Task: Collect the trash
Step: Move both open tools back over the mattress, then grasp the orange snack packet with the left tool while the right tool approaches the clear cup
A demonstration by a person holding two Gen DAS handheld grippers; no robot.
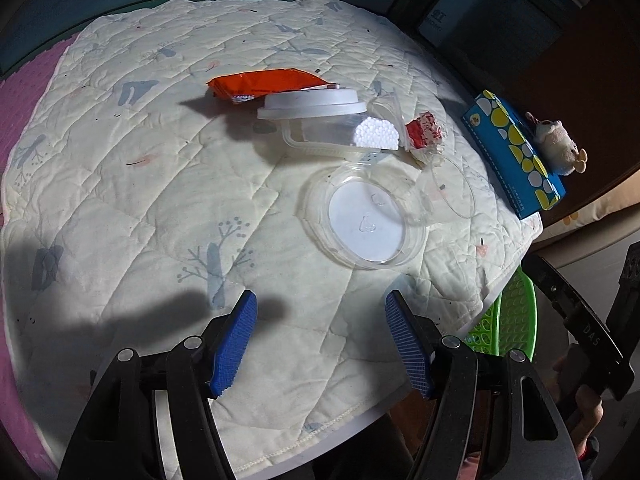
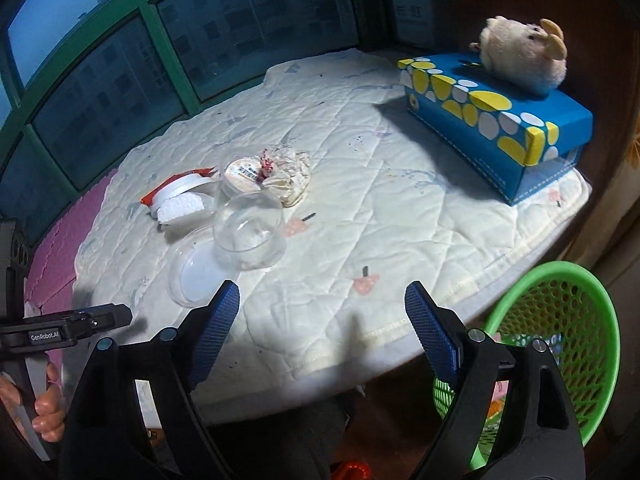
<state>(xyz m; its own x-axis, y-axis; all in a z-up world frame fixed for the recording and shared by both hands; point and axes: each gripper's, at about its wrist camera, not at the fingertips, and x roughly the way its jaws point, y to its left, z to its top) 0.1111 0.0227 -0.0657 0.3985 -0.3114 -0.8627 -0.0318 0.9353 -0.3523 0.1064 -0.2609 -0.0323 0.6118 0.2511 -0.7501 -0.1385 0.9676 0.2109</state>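
Trash is gathered in one group on the quilted cover [image 1: 160,184]: an orange wrapper [image 1: 264,84], a white lid [image 1: 312,106], a clear lid [image 1: 360,220], a clear cup [image 2: 250,236] and a crumpled wrapper [image 2: 286,176]. Both the left gripper [image 1: 320,312] and the right gripper [image 2: 322,300] are held wide open, nothing between the fingers. A green basket [image 2: 560,320] is seen beside the table edge.
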